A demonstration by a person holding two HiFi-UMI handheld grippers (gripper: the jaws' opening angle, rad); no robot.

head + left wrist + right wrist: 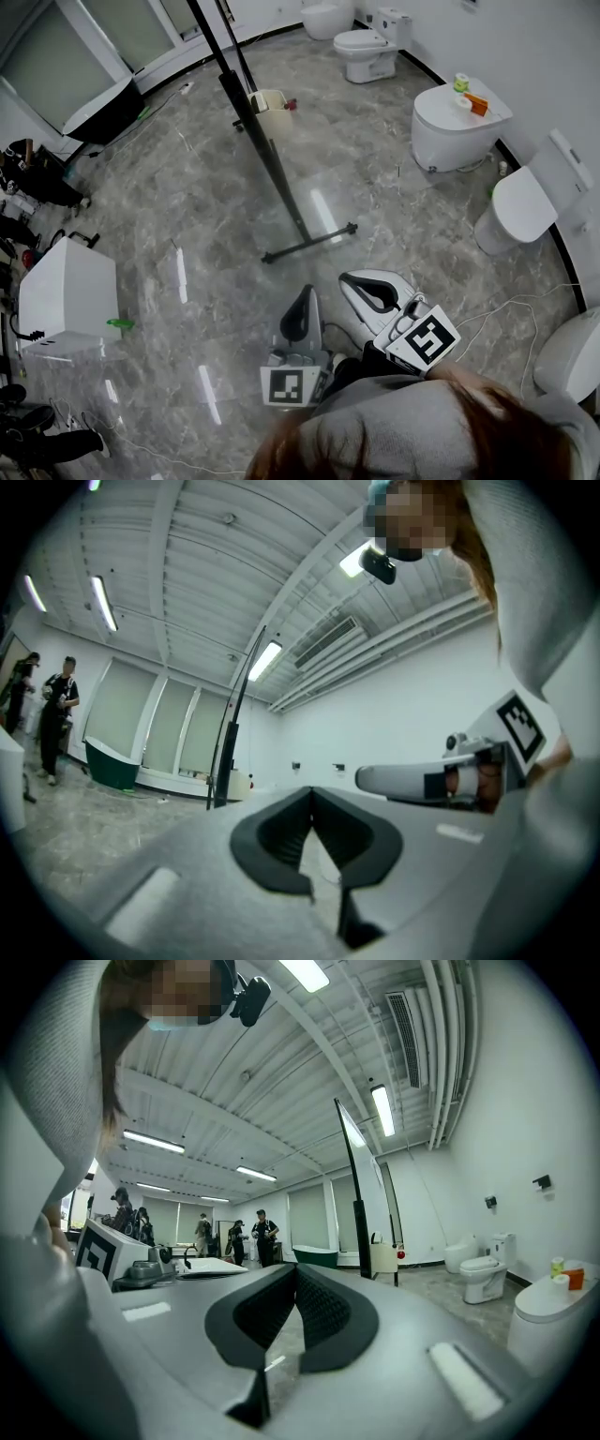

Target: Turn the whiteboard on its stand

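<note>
The whiteboard stand (267, 155) rises from the grey marble floor ahead of me, a black post seen from above with its black foot bar (309, 241) lying across the floor. In the right gripper view the whiteboard (352, 1143) shows edge-on on its post, far off. The stand (225, 757) is also distant in the left gripper view. My left gripper (302, 309) and right gripper (367, 284) are both held close to my body, well short of the stand. Each has its jaws shut with nothing between them.
Several white toilets (455, 127) line the right wall. A cream bin (270, 111) stands behind the stand. A white box (66, 295) sits at the left, a dark bathtub (103, 112) at the upper left. Cables (511, 305) trail on the floor. People (239, 1237) stand far off.
</note>
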